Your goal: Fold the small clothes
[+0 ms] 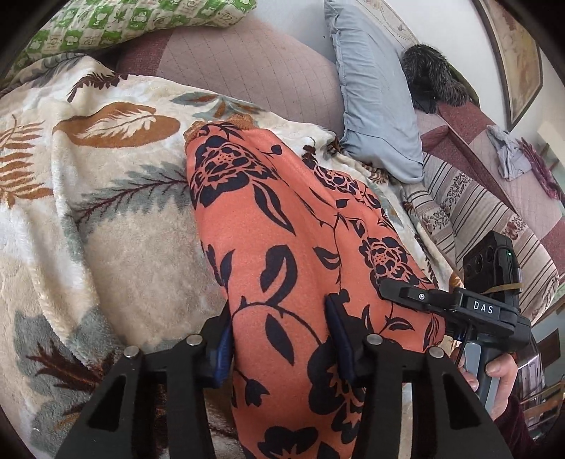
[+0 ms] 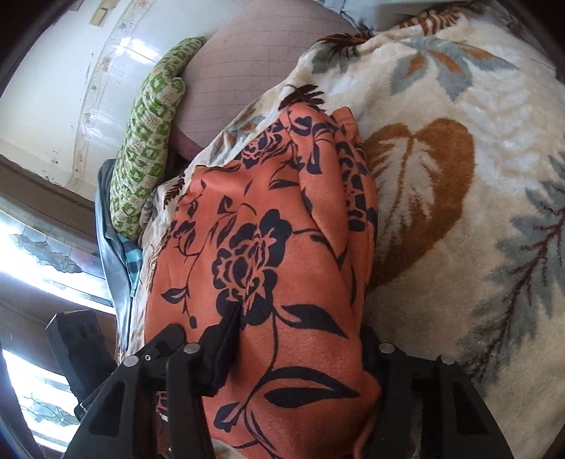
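At the bottom of the left wrist view, the left gripper (image 1: 280, 335) has its two blue-padded fingers on both sides of a thick bunch of the orange garment (image 1: 282, 229). The cloth fills the gap and the pads seem to press into it, so I judge it is clamped on the garment. In the right wrist view, the right gripper (image 2: 293, 356) stands in the same way: the orange cloth bulges between its fingers and hides the right one partly, and it looks gripped there too. In the lower right of the left view, the right gripper appears again, with a hand (image 1: 501, 374) on its handle.

The garment, orange with black flowers, runs from both grippers up to the middle of each frame and lies on a cream blanket (image 1: 88, 212) with leaf pattern. It looks soft, light and a bit fuzzy, so it will sag and wrinkle, not slide. Holding it at the near edge or corners, not in a bunch, should give a flatter fold.

Farther back are a blue-grey pillow (image 1: 374, 106) and a green patterned cushion (image 1: 106, 24).
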{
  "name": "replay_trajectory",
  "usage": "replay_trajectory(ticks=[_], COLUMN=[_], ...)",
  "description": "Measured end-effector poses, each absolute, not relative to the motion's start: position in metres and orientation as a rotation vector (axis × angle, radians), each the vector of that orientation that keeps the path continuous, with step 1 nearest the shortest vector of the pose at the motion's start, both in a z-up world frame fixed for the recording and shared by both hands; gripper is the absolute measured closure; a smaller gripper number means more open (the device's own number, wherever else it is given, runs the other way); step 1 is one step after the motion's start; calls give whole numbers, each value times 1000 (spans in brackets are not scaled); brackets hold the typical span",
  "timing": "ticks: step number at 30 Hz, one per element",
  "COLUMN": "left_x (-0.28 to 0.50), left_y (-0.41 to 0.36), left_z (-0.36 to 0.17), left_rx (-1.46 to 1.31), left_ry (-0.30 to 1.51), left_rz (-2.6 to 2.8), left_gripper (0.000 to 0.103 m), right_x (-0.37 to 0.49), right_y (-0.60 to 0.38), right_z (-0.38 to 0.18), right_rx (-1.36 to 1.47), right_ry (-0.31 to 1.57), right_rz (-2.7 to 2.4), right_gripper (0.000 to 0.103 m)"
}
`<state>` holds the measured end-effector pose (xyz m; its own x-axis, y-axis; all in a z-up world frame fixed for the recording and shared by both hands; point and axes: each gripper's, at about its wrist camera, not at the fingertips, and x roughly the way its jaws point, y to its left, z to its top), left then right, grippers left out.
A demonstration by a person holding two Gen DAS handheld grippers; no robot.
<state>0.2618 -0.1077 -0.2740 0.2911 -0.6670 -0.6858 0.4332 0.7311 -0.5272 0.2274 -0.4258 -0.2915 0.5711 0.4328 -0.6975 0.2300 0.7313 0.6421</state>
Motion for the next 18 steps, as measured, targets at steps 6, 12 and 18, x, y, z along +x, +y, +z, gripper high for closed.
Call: replay_trajectory(ticks=[6, 12, 18], left_x=[260, 242, 212], left_y=[-94, -64, -32], left_z=[-254, -237, -236], left_rx=[-265, -207, -159], left_ry=[993, 994, 1012], left_rz=[-735, -668, -642], left_gripper=[63, 63, 63], right_x=[220, 213, 203], right_y=[-405, -379, -354], right_z=[-269, -260, -265], right_rx=[706, 689, 677], right_ry=[907, 901, 953], right_rz=[157, 239, 294], right_gripper=[59, 59, 59])
